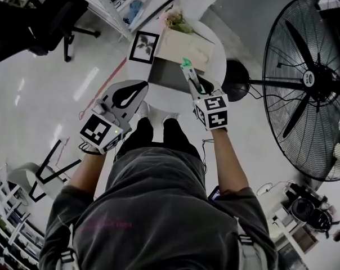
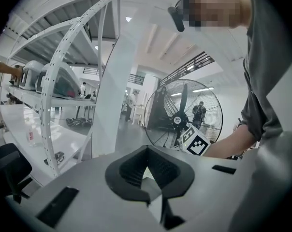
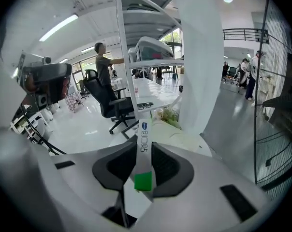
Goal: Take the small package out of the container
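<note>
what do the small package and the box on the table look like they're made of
Package: likely thin plastic film or coated paper, smooth. It is a flat white strip with printed blue lettering and a green patch, pinched in the right tongs. Box: probably cardboard, matte, with a plain beige flap and a dark inside.

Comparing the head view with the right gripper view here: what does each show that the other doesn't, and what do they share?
Only the head view: the left hand-held gripper and the framed picture on the round table. Only the right gripper view: the blue print on the package and the dark pads pressing its two faces. Both: the right hand-held gripper clamped on the small package, which has a green patch.
</note>
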Action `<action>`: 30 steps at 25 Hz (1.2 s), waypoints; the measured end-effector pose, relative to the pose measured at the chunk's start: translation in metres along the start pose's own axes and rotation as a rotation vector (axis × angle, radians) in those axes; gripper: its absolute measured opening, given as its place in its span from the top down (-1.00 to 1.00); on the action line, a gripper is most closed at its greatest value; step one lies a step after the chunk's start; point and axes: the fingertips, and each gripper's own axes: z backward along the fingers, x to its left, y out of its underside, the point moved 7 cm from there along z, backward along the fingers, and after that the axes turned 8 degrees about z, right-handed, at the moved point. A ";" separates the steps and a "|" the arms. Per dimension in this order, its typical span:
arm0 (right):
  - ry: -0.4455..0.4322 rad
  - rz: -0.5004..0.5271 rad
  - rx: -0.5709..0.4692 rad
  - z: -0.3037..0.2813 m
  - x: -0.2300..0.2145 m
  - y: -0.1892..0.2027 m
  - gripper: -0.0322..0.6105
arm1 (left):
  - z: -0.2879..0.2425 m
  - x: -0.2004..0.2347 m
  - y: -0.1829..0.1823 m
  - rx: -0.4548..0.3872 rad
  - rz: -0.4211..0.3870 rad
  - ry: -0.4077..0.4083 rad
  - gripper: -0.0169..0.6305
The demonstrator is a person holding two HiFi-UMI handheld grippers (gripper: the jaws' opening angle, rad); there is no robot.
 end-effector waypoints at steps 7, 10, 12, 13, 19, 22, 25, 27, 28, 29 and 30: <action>0.043 -0.007 -0.083 0.033 0.002 -0.021 0.57 | 0.000 -0.012 -0.021 -0.027 -0.050 0.035 0.91; 0.058 -0.012 -0.111 0.044 0.002 -0.028 0.57 | 0.000 -0.014 -0.029 -0.035 -0.069 0.049 0.91; 0.067 -0.016 -0.126 0.050 0.002 -0.031 0.57 | -0.001 -0.015 -0.033 -0.039 -0.079 0.057 0.91; 0.071 -0.019 -0.134 0.053 0.002 -0.033 0.57 | -0.001 -0.016 -0.035 -0.041 -0.083 0.062 0.91; 0.100 -0.026 -0.185 0.076 0.007 -0.044 0.57 | 0.000 -0.020 -0.047 -0.047 -0.112 0.085 0.91; 0.110 -0.005 -0.207 0.086 0.009 -0.050 0.57 | -0.001 -0.021 -0.052 -0.050 -0.125 0.096 0.91; 0.121 -0.002 -0.234 0.096 0.010 -0.058 0.57 | -0.002 -0.024 -0.059 -0.067 -0.130 0.111 0.91; 0.128 -0.002 -0.255 0.104 0.011 -0.064 0.57 | -0.003 -0.025 -0.062 -0.067 -0.134 0.117 0.91; 0.132 -0.002 -0.265 0.107 0.011 -0.066 0.57 | -0.004 -0.025 -0.064 -0.068 -0.137 0.121 0.91; 0.136 -0.001 -0.275 0.111 0.011 -0.069 0.57 | -0.005 -0.026 -0.065 -0.069 -0.141 0.125 0.91; 0.139 0.000 -0.285 0.114 0.011 -0.072 0.57 | -0.006 -0.026 -0.067 -0.072 -0.145 0.129 0.91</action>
